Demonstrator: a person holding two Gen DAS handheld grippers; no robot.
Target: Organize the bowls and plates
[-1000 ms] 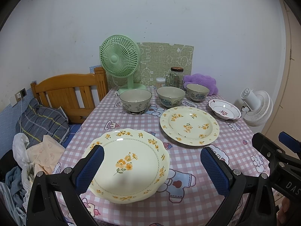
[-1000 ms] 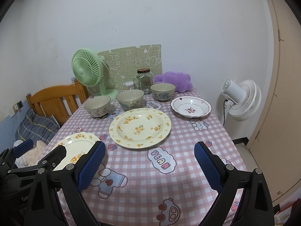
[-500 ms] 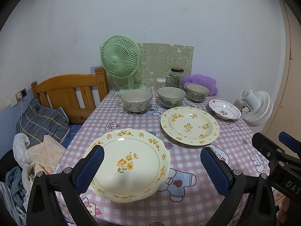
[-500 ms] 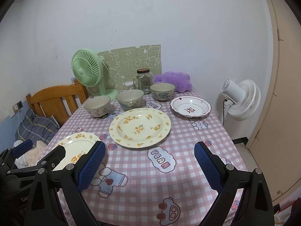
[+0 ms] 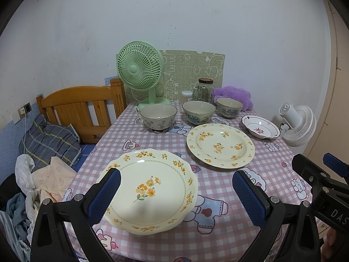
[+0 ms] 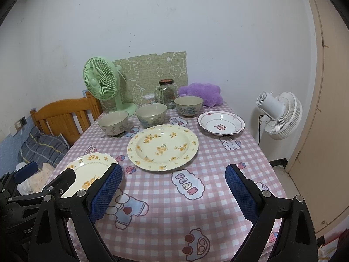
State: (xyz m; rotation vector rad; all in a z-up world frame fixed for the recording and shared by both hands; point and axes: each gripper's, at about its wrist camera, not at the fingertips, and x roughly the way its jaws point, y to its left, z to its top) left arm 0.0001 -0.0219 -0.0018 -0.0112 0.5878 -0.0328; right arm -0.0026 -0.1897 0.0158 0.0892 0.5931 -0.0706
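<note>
I hold my left gripper (image 5: 175, 193) wide open above the near edge of the surface (image 5: 218, 174), gripping nothing; the scalloped plate (image 5: 150, 188) with yellow flowers lies just below it. My right gripper (image 6: 173, 193) is equally wide open and empty, over bare checked cloth. The round flowered plate (image 6: 162, 147) sits mid-surface, a white dish (image 6: 220, 126) with a red motif to its right. Three bowls (image 5: 198, 112) stand in a row behind, in front of the green fan (image 5: 139, 67) and the jar (image 5: 204, 90).
</note>
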